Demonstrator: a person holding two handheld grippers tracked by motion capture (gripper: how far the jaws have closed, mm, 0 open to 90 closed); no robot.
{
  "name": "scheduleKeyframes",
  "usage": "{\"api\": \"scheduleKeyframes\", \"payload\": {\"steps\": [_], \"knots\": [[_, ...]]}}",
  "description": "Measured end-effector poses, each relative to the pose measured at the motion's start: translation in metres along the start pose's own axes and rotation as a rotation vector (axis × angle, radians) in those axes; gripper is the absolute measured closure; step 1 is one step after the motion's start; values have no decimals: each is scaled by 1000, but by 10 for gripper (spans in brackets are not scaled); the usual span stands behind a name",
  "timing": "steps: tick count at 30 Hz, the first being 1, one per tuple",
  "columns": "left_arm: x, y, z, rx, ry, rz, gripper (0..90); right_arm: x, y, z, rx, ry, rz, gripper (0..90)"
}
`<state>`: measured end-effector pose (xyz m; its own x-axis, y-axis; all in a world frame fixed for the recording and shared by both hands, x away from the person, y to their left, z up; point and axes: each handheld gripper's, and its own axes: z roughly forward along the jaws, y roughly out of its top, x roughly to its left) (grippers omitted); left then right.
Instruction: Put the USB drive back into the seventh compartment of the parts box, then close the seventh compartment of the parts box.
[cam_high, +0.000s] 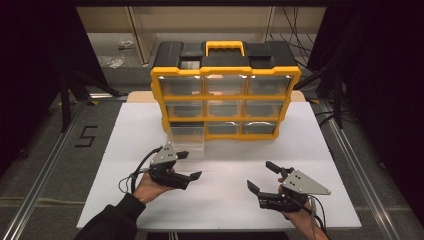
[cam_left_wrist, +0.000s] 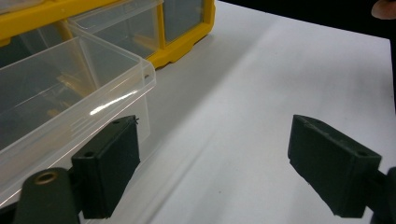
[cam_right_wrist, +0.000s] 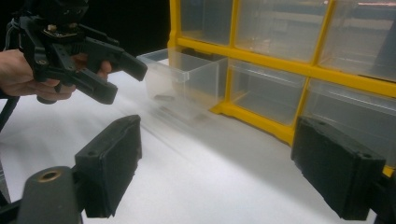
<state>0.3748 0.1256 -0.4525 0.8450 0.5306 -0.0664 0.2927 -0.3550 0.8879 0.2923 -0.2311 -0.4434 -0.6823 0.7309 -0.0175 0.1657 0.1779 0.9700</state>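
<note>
A yellow-framed organizer (cam_high: 225, 100) with clear drawers and a black top stands at the back of the white board (cam_high: 225, 205). Its bottom-left clear drawer (cam_high: 186, 137) is pulled out toward me. My left gripper (cam_high: 190, 165) hovers open just in front of that drawer, holding nothing. In the left gripper view the drawer (cam_left_wrist: 70, 93) lies close to the left jaw, and the gripper (cam_left_wrist: 219, 168) spans bare board. My right gripper (cam_high: 261, 176) is open and empty over the board at the front right. In the right gripper view it (cam_right_wrist: 219, 172) faces the drawer (cam_right_wrist: 187, 79), with the left gripper (cam_right_wrist: 121, 80) beyond.
The organizer's yellow frame (cam_left_wrist: 187, 42) and its other drawers (cam_right_wrist: 266, 88) are pushed in. A yellow handle (cam_high: 225, 47) sits on top. Metal rails (cam_high: 350, 155) run along both sides of the table, and dark stands and cables (cam_high: 325, 75) lie behind.
</note>
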Motion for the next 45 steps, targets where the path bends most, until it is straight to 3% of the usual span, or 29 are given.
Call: {"api": "scheduleKeyframes", "payload": {"steps": [9, 24, 45], "knots": [[2, -2, 3, 52, 0, 9, 167, 0, 0, 0, -2, 0, 1, 172], [7, -6, 10, 153, 38, 14, 177, 0, 0, 0, -2, 0, 0, 172], [14, -8, 8, 172, 92, 6, 193, 1, 0, 0, -1, 4, -2, 172]]}}
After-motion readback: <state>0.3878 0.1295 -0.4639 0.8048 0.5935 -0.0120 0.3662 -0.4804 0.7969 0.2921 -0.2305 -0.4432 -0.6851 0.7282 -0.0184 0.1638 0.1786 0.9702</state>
